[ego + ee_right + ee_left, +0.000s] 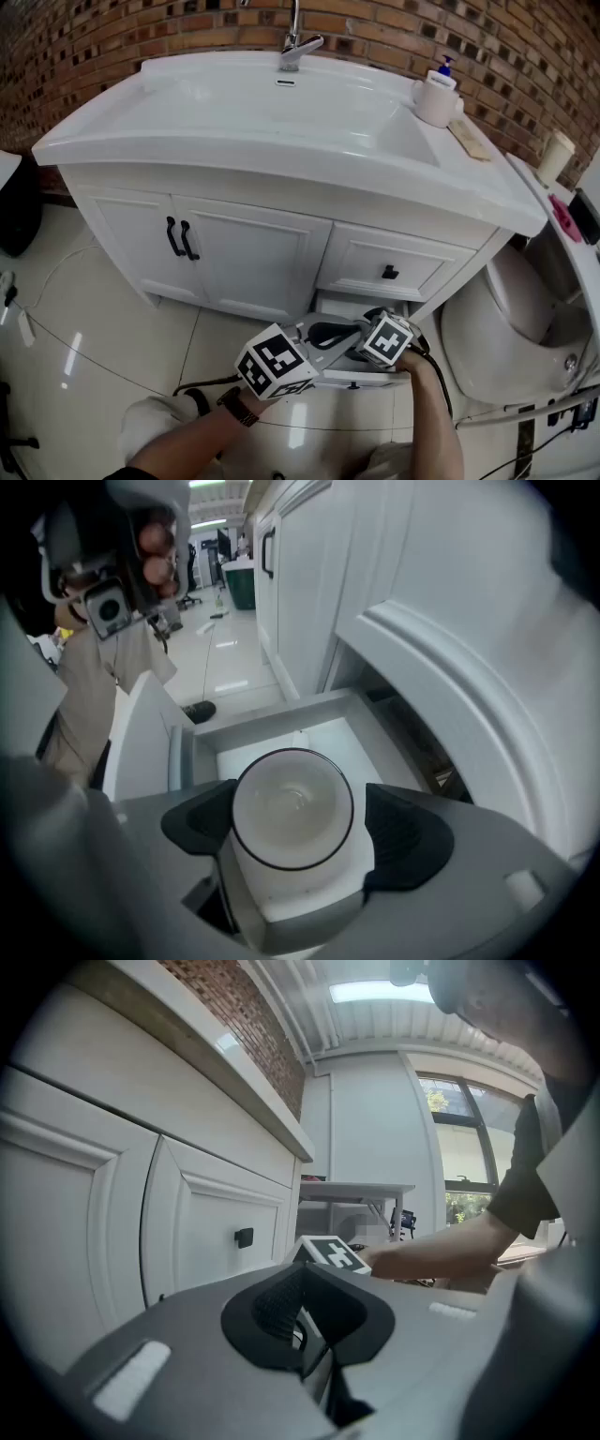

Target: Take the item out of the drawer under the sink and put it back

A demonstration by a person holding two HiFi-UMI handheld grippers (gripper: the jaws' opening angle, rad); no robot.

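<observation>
The low drawer (361, 379) under the white sink cabinet stands pulled out; its white floor (319, 738) shows in the right gripper view. A white cup (292, 799) with a thin dark rim sits between the jaws of my right gripper (298, 822), over the drawer. The jaws stand wide and a thin gap shows beside the right pad (408, 841). In the head view my right gripper (375, 352) reaches down at the drawer and hides the cup. My left gripper (328, 335) hovers just left of it, pads together (302, 1321), nothing seen between them.
Above the open drawer is a shut drawer with a black knob (389, 273). Two cupboard doors with black handles (182, 238) lie to the left. A toilet (506, 328) crowds the right side. The basin top carries a faucet (295, 42) and a soap bottle (439, 94).
</observation>
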